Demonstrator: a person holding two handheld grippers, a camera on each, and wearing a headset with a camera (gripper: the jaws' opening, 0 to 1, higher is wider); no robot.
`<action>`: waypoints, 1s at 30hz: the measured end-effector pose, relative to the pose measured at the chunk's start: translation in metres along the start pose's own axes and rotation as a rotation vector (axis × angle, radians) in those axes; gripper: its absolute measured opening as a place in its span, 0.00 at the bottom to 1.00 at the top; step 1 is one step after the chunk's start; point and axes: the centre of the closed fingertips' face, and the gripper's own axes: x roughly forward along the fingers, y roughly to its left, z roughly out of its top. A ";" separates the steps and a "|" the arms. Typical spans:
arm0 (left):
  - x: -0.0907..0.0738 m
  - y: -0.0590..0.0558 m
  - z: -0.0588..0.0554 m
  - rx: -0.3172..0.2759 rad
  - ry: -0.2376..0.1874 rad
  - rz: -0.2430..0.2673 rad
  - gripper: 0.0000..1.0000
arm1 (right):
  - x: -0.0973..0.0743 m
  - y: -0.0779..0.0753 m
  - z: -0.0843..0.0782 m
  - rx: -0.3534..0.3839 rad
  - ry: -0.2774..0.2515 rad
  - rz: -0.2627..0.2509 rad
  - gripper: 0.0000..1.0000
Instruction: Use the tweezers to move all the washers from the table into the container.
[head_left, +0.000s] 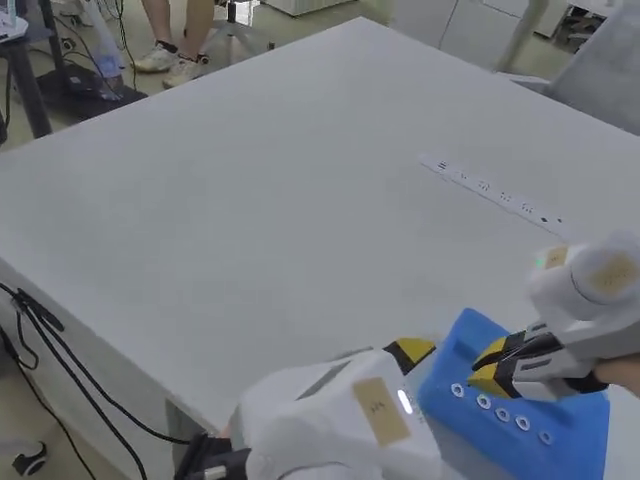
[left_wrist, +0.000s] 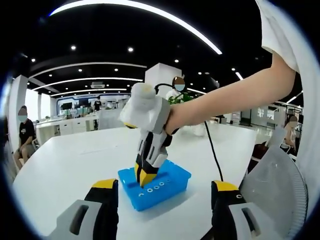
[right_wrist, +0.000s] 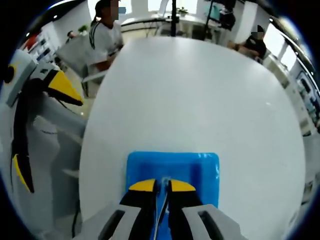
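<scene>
Five washers lie in a straight row on the near edge of the blue container, which sits at the near right corner of the white table; in the left gripper view the same small pale rings run along the side of the container that faces the camera. The right gripper hangs over the container with its yellow-tipped jaws pointing down at the spot just behind the row of washers; whether the tips touch the container cannot be told. In the right gripper view these jaws stand close together, pinching a thin strip of metal, the tweezers, which runs up between them toward the blue surface; the end of the tweezers is too fine to make out, so whether it holds a washer cannot be told. A hand grasps the white body of the right gripper from behind. The left gripper is held low at the near edge of the table, just beside the container, with its two jaws spread wide apart and nothing between them; the container and the right gripper show in the gap between them. Farther across the table, well apart from the container, lies a white power strip.
</scene>
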 end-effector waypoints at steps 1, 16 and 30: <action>0.000 -0.001 0.000 -0.001 0.001 -0.003 0.76 | -0.005 0.001 0.000 -0.003 -0.008 -0.008 0.06; -0.001 -0.013 0.000 -0.063 0.021 -0.093 0.61 | -0.058 0.061 -0.039 -0.084 0.036 -0.075 0.05; -0.005 -0.038 0.000 -0.066 0.142 -0.259 0.08 | -0.069 0.117 -0.071 -0.171 0.079 0.013 0.06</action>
